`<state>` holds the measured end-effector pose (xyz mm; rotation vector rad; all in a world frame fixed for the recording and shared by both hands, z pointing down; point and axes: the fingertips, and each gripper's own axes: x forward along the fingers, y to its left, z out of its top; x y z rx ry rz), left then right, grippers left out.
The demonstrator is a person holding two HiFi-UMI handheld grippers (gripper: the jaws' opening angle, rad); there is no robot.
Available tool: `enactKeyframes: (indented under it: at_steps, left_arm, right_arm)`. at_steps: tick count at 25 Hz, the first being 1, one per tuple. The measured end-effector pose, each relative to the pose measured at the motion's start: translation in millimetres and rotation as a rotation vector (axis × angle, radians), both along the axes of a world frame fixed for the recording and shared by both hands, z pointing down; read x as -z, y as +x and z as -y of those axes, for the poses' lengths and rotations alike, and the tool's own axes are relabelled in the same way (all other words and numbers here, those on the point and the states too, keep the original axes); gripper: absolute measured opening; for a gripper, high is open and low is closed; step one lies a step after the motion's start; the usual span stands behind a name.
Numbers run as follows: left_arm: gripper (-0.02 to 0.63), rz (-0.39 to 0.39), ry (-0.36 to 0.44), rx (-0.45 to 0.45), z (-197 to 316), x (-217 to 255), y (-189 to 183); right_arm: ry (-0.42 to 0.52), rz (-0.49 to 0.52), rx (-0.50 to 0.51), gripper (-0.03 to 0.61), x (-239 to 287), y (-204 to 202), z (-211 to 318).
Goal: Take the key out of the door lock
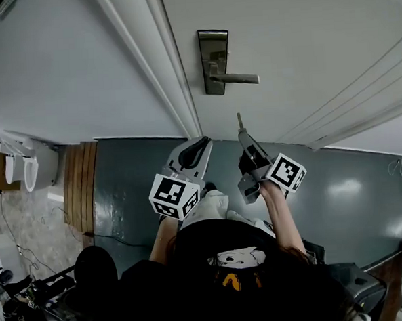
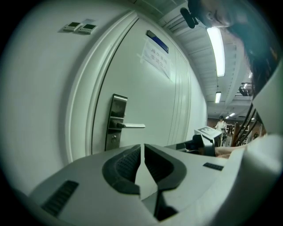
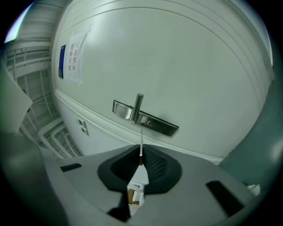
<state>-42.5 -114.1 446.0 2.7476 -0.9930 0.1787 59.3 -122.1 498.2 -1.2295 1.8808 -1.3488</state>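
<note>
The left gripper [image 2: 142, 164] is closed on nothing. The right gripper [image 3: 140, 167] is clamped on the one key [image 3: 141, 142], its blade clear of the door [image 1: 302, 35]. Extraction appears complete, and what remains is likely only to carry the key steadily away from the one lock plate [image 1: 213, 54] and one lever handle [image 1: 240, 79].

I count two tools, a left tool [image 2: 142, 159] and a right tool [image 3: 140, 155]. One key [image 3: 141, 142] is in the right tool. Ahead of them is one door [image 1: 302, 41], with one handle [image 1: 242, 78] and one paper sign [image 2: 158, 56].
</note>
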Motion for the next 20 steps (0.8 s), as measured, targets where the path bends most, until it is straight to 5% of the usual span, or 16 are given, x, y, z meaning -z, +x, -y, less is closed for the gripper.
enactKeyframes:
  at_steps: [20]
  left_arm:
    - [0.031,0.004,0.049,0.015,-156,21,12]
  right_arm:
    - [0.117,-0.188,0.107,0.020,30,1,-161]
